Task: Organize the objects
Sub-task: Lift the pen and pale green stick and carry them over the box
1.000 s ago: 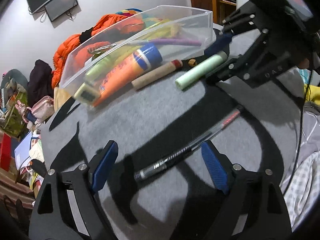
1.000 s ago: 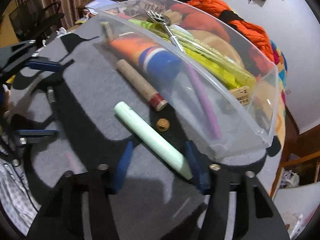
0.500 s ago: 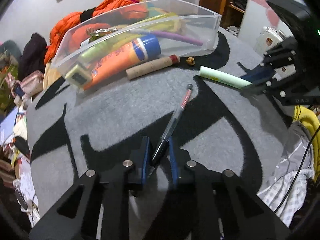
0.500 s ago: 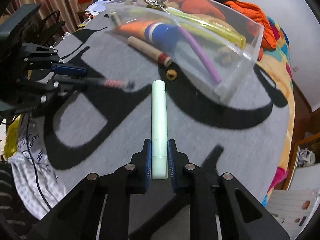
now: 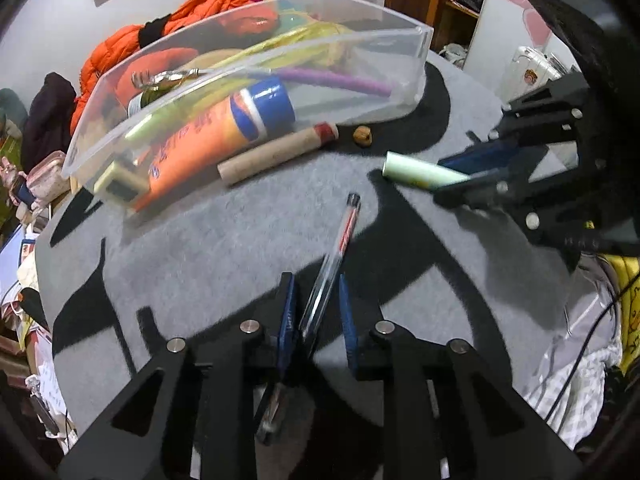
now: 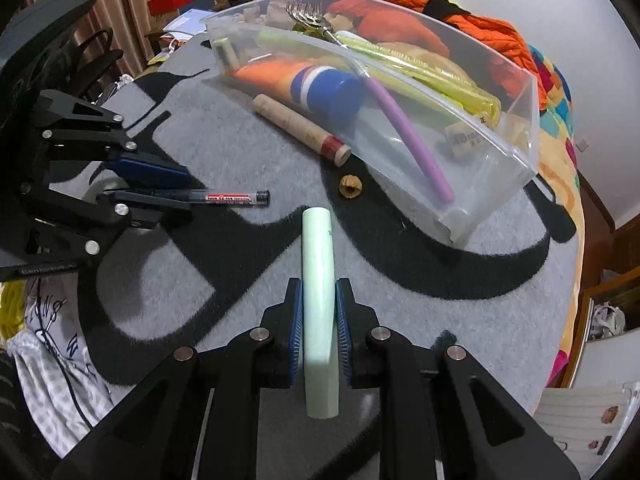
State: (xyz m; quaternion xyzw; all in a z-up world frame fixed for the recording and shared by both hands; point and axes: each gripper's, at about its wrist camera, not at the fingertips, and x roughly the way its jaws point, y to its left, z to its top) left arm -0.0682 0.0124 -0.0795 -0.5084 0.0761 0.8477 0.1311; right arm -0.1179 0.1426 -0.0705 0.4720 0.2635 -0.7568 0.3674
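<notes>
Left gripper (image 5: 316, 312) grips pen (image 5: 340, 248); mat's (image 5: 224, 264) ctr seemingly open.

a grey-and-black felt mat (image 6: 224, 152) carries a clear bin (image 6: 496, 184), a cork-coloured tube (image 6: 300, 128) and a small nut (image 6: 351, 187).

The clear plastic bin (image 6: 496, 152) stands on the grey felt table mat (image 6: 460, 320). Inside the bin lie the orange tube with a blue cap (image 6: 304, 78), the purple flexible rod (image 6: 412, 140) and the metal fork (image 6: 312, 20). Just beside the bin's near wall lies the tan cardboard roll (image 6: 298, 128); the small brown nut (image 6: 351, 187) sits near the roll's end.
</notes>
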